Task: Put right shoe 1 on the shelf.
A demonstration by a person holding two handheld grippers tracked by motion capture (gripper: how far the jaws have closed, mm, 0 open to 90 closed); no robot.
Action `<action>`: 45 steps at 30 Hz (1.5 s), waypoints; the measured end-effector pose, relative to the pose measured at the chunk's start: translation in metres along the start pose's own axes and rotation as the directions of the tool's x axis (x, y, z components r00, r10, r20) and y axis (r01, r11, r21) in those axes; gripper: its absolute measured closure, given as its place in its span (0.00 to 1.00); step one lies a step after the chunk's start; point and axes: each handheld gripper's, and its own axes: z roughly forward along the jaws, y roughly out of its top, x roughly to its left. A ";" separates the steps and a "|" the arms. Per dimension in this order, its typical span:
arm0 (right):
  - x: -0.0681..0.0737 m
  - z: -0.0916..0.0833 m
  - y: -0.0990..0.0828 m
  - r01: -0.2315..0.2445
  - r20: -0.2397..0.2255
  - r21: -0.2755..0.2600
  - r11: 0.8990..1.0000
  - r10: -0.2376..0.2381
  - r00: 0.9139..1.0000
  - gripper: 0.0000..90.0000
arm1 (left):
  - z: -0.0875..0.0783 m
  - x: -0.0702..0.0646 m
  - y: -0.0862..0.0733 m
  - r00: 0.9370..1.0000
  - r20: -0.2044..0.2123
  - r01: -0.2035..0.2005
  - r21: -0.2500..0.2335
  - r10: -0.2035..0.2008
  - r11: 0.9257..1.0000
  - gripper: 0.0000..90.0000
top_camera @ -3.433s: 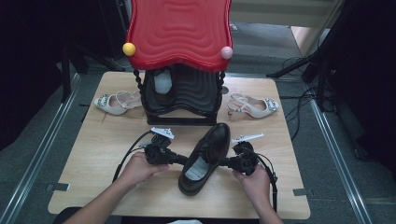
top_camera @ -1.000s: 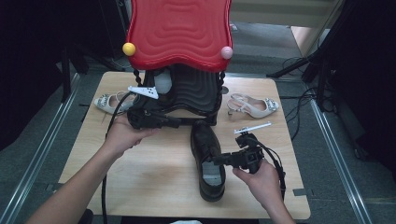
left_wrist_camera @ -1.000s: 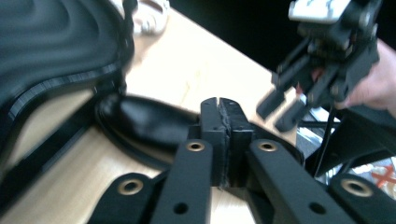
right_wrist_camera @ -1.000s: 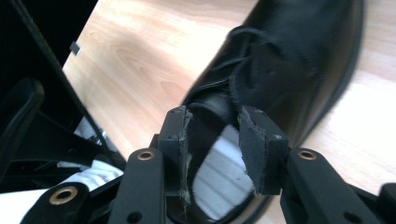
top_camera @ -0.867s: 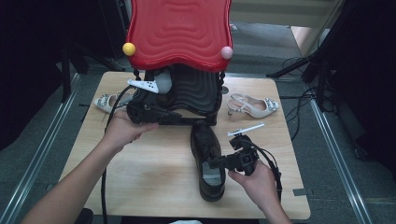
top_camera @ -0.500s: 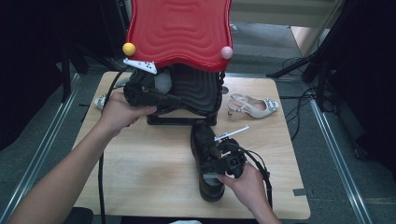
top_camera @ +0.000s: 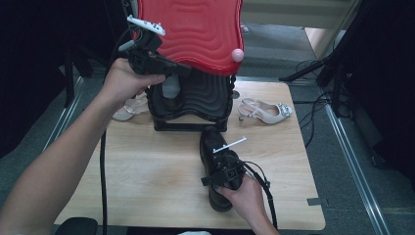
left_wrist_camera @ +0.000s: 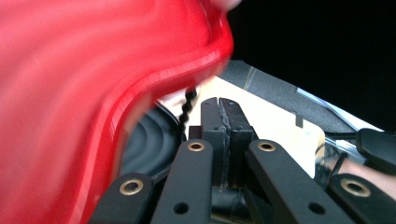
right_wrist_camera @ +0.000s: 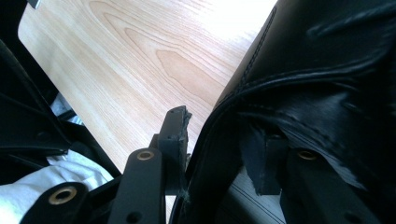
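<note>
1. While no writing is legible anywhere, the black shoe (top_camera: pixel 215 161) lies on the bench (top_camera: pixel 147 181), its side wall pinched by the right gripper (right_wrist_camera: pixel 219 154).
2. Left gripper (left_wrist_camera: pixel 223 135), jaws pressed together and empty, is beside the blurred red shelf (left_wrist_camera: pixel 93 84).

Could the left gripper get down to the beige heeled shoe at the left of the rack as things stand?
Probably yes. The left gripper is up at the red top, jaws shut and holding nothing, and the beige heeled shoe lies just below the hand, partly hidden by it, with nothing visible blocking the way down.
</note>
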 end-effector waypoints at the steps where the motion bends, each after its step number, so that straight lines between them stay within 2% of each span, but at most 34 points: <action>1: 0.000 0.001 0.000 -0.004 0.002 -0.004 1.000 0.004 1.000 0.71 | -0.001 0.001 0.005 1.000 -0.004 -0.004 -0.007 0.004 1.000 1.00; 2: 0.002 0.002 0.000 -0.001 0.011 -0.005 1.000 0.001 1.000 0.71 | -0.001 0.003 0.010 1.000 0.011 -0.003 -0.009 0.003 1.000 1.00; 4: 0.005 0.004 -0.001 0.003 0.037 -0.009 1.000 -0.003 0.999 0.70 | -0.001 0.007 0.018 1.000 0.006 -0.005 -0.023 0.005 1.000 1.00; 5: 0.006 0.005 -0.002 0.014 0.052 -0.010 1.000 -0.014 0.999 0.70 | -0.001 0.009 0.022 1.000 0.008 0.006 -0.027 -0.006 1.000 1.00; 7: 0.010 0.009 -0.004 0.046 0.094 -0.017 0.999 -0.044 0.995 0.71 | 0.000 0.014 0.029 1.000 -0.020 0.007 -0.036 -0.007 0.999 1.00; 8: 0.010 0.009 -0.004 0.051 0.099 -0.018 0.999 -0.049 0.994 0.71 | 0.001 0.017 0.031 0.999 -0.031 0.009 -0.041 -0.011 0.999 1.00; 10: 0.008 0.008 -0.004 0.039 0.088 -0.018 0.999 -0.037 0.995 0.75 | 0.004 0.022 0.033 0.998 -0.056 0.018 -0.043 -0.020 0.999 1.00; 12: 0.004 0.008 -0.004 0.051 0.078 -0.016 0.999 -0.050 0.996 0.78 | 0.009 0.026 0.033 0.997 -0.069 0.032 -0.040 -0.035 0.999 1.00; 14: 0.002 0.007 -0.004 0.060 0.068 -0.016 0.998 -0.058 0.996 0.81 | 0.014 0.028 0.033 0.995 -0.090 0.028 -0.021 -0.029 0.999 1.00; 18: -0.001 0.006 -0.003 0.052 0.054 -0.010 0.999 -0.052 0.997 0.86 | 0.017 0.033 0.030 0.994 -0.107 0.027 0.013 -0.026 1.000 1.00; 22: -0.004 0.004 -0.003 0.056 0.048 -0.002 0.998 -0.056 0.997 0.90 | 0.017 0.035 0.029 0.993 -0.115 0.031 0.013 -0.029 0.999 1.00; 23: -0.004 0.003 -0.004 0.056 0.047 -0.004 0.998 -0.056 0.997 0.91 | 0.018 0.034 0.029 0.991 -0.130 0.034 0.017 -0.032 0.999 1.00; 24: -0.005 0.001 -0.004 0.052 0.047 -0.008 0.999 -0.051 0.998 0.93 | 0.019 0.035 0.030 0.990 -0.135 0.050 0.016 -0.047 0.999 1.00; 29: -0.012 -0.016 -0.007 0.021 0.020 -0.036 0.999 -0.020 1.000 0.96 | 0.019 0.035 0.029 0.991 -0.127 0.056 0.017 -0.053 0.998 1.00; 34: -0.024 -0.034 -0.011 0.006 -0.025 -0.072 0.997 -0.008 1.000 0.97 | 0.019 0.036 0.029 0.991 -0.124 0.060 0.018 -0.058 0.998 1.00; 36: -0.027 -0.041 -0.012 0.008 -0.030 -0.085 0.996 -0.011 1.000 0.97 | 0.019 0.035 0.030 0.990 -0.130 0.051 0.018 -0.048 0.999 1.00; 41: -0.038 -0.056 -0.012 -0.032 -0.069 -0.127 0.991 0.024 0.997 0.97 | 0.019 0.035 0.030 0.990 -0.131 0.050 0.020 -0.047 0.999 1.00; 45: -0.042 -0.065 -0.011 -0.043 -0.107 -0.148 0.988 0.027 0.994 0.97 | 0.019 0.035 0.030 0.990 -0.133 0.052 0.023 -0.048 0.998 1.00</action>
